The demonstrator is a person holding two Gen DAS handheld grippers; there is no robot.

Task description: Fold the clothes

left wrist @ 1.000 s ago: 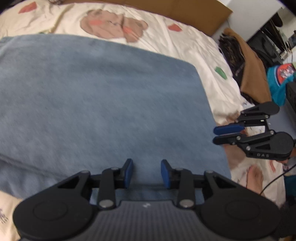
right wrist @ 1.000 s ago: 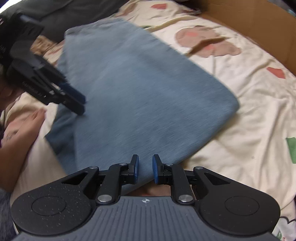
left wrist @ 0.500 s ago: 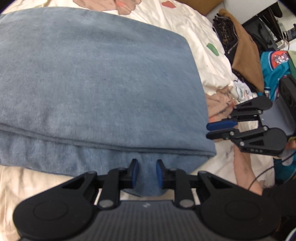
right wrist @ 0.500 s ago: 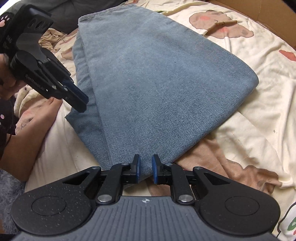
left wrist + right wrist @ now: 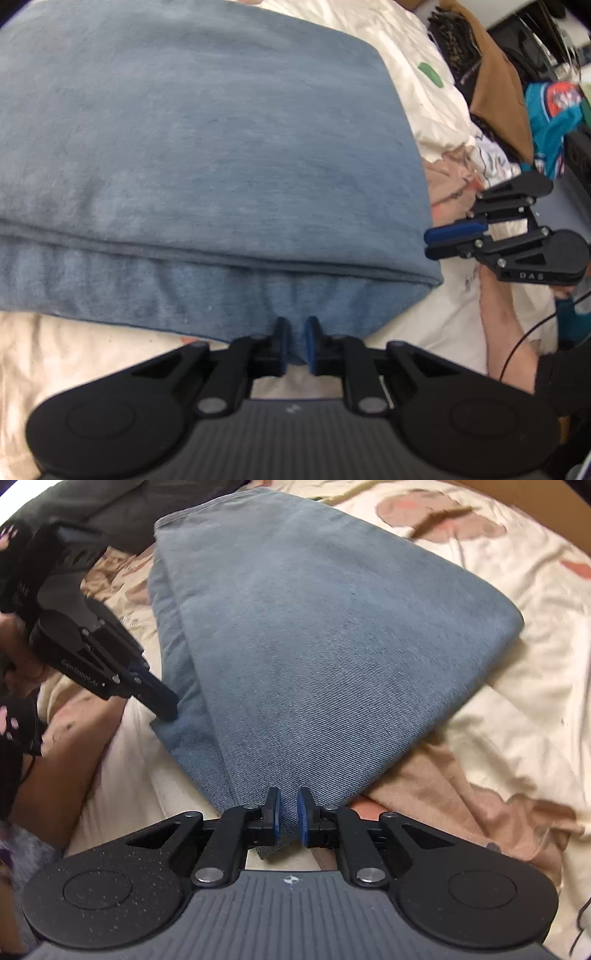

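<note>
- The folded blue denim garment [image 5: 207, 155] is laid flat on the cream patterned bedsheet [image 5: 517, 709] — it is seen closer than a second ago.
- The left gripper [image 5: 294, 345] is being closed, its fingers now narrowed onto the garment's lower edge.
- The right gripper [image 5: 287, 819] is kept clamped on a near corner — unchanged.

Your left gripper [image 5: 294, 341] points steeply down and its jaws are closing, with a fold of cloth [image 5: 207, 155] between the blue pads. Your right gripper [image 5: 287, 818] also points down, its jaws nearly together and pinching the cloth corner. Your bare forearm [image 5: 506, 332] shows behind it.
</note>
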